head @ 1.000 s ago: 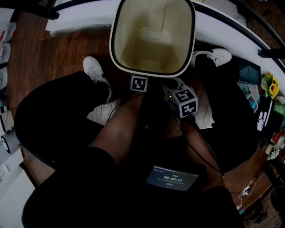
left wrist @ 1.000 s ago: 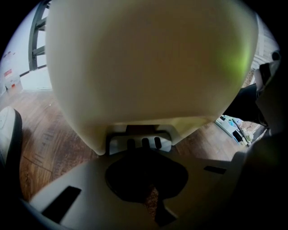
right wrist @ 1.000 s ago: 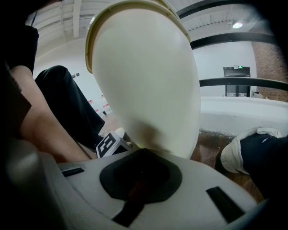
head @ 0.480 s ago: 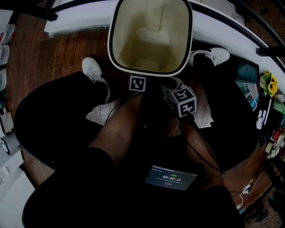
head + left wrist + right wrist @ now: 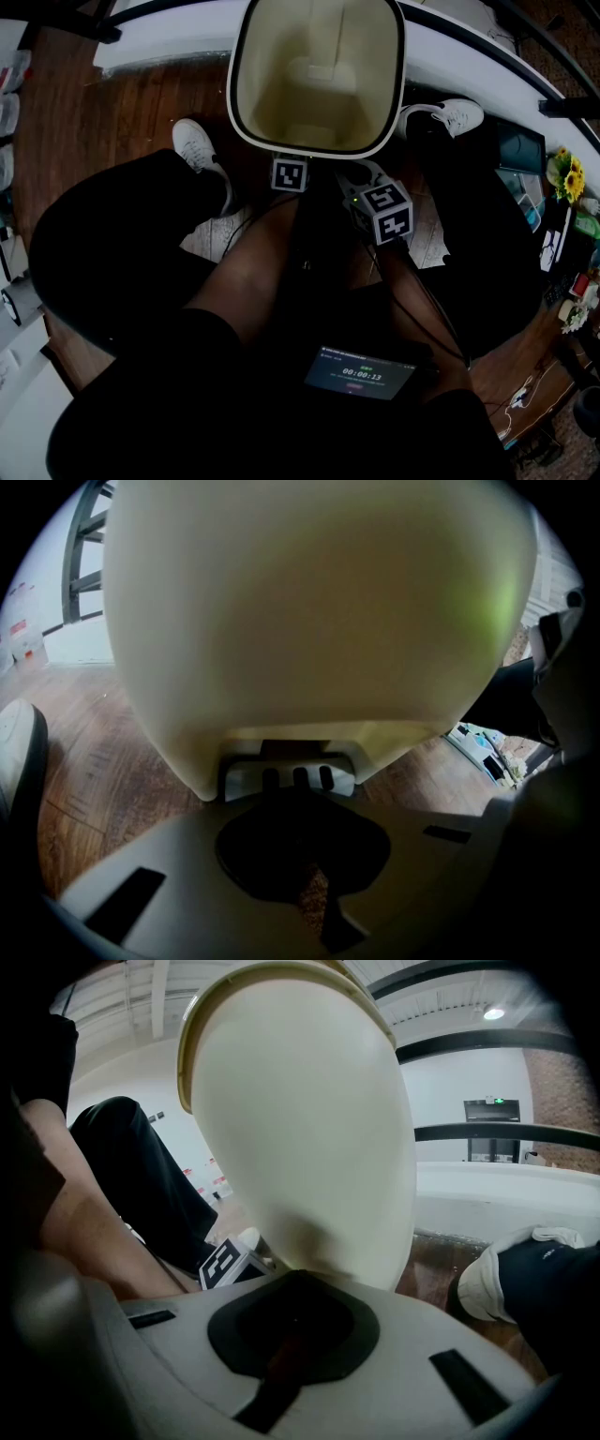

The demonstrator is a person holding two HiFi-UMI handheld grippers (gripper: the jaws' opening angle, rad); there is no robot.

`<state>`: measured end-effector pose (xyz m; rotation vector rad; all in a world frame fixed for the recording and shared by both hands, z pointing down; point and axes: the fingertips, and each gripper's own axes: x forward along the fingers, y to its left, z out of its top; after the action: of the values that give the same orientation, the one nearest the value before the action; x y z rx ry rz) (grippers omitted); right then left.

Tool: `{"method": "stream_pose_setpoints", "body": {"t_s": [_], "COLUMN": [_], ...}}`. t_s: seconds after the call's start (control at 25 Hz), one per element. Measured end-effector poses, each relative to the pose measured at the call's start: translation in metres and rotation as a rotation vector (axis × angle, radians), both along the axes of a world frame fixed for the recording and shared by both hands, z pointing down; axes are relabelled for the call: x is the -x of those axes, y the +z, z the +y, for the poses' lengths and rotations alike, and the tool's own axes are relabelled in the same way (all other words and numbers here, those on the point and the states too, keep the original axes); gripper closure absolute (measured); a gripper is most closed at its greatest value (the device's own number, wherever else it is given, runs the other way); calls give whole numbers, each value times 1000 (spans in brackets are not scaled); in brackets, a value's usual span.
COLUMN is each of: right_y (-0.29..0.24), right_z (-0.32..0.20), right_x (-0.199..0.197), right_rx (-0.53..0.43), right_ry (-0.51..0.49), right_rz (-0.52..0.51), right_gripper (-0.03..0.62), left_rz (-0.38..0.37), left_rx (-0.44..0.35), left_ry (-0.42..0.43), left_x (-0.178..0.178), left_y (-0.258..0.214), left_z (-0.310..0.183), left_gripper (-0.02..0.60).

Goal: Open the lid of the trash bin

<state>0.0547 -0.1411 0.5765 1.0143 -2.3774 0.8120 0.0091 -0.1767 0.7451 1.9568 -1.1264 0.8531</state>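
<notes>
Head view | trash bin [image 5: 281, 56] just beyond both tongs | left tongs [image 5: 305, 855] narrow | right tongs [image 5: 291, 1335] narrow

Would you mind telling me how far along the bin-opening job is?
Done, it seems: the head view looks straight into the trash bin, its mouth uncovered, though I cannot make out the lid itself. In hand: nothing; the left gripper and right gripper sit shut and empty at the bin's front, the left facing a grey slotted piece at its base. Left: probably only backing away.
</notes>
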Motion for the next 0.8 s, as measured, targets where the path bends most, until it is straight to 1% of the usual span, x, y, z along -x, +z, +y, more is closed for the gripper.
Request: {"method": "stream_pose_setpoints", "body": {"t_s": [0.8], "right_y": [-2], "right_z": [2], "right_x": [4], "right_rx": [5], "right_ry": [-17], "right_rz": [5], "right_gripper": [576], "left_rz": [24], "left_rx": [1], "left_ry": [-6], "left_x": [0], "left_y": [-3], "left_z": [2], "left_gripper": [569]}}
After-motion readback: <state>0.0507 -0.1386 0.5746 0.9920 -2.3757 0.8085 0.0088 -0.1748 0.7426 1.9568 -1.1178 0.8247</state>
